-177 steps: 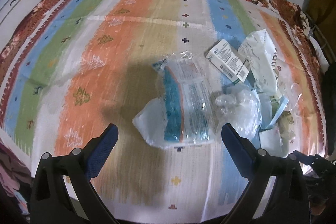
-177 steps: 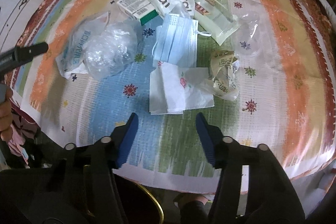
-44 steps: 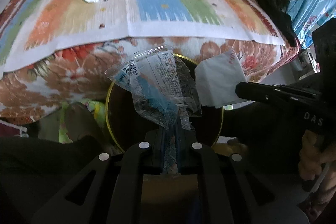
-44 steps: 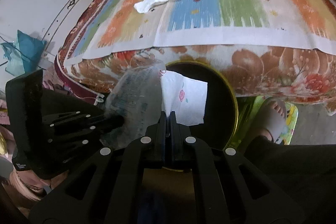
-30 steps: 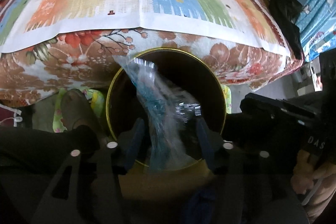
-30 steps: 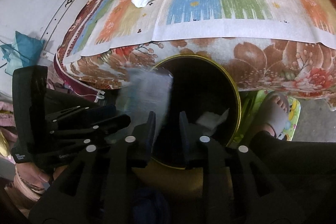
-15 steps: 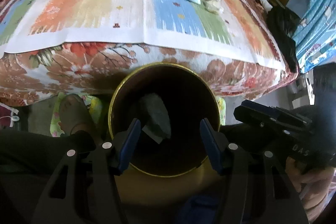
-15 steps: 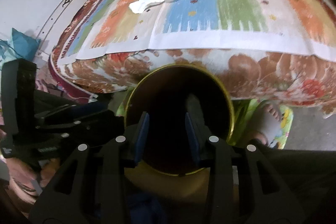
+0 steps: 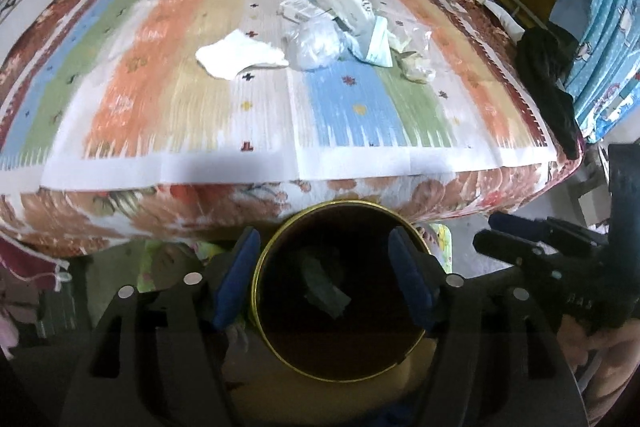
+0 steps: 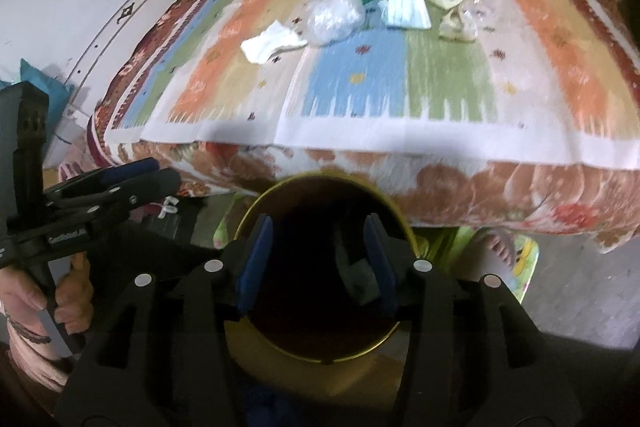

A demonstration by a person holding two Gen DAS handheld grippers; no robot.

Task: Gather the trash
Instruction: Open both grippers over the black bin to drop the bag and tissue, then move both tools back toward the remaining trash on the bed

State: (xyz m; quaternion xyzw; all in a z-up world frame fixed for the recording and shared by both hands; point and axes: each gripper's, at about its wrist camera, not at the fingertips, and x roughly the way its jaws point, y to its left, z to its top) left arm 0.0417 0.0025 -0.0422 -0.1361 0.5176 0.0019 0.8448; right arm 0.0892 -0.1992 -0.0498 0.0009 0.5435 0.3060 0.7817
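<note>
The striped cloth (image 9: 200, 115) covered the whole bed top, with a brown floral bedspread (image 9: 120, 211) hanging down its near side. Below that edge stood the round bin (image 9: 256, 291) with a gold rim, dark inside, and both grippers hung over its mouth. A bare foot (image 10: 494, 247) on a patterned slipper showed beside the bin in the right wrist view.

The left gripper (image 9: 326, 277) had its jaws opening wide, nothing between them — only the bin seen through the gap. The right gripper (image 10: 318, 263) was opening too, less wide, and likewise held nothing. A dim wrapper (image 9: 322, 287) lay at the bottom of the bin, dark and hard to make out.

Well apart from the grippers, at the far side of the cloth, the remaining trash sat in a loose cluster: a white printed bag (image 9: 348, 1), a crumpled clear plastic bag (image 9: 316, 41), a white tissue (image 9: 236, 57) off to the left of the pile, a pale blue face mask (image 10: 404, 3), a small carton (image 9: 298, 9) and a crumpled wrapper (image 9: 418, 71). Nothing stood between the bin and that pile but bare cloth.

A second and a half earlier each gripper had been clamped shut — the left on a clear printed wrapper, the right on a white napkin — and both pieces had since dropped into the bin.
</note>
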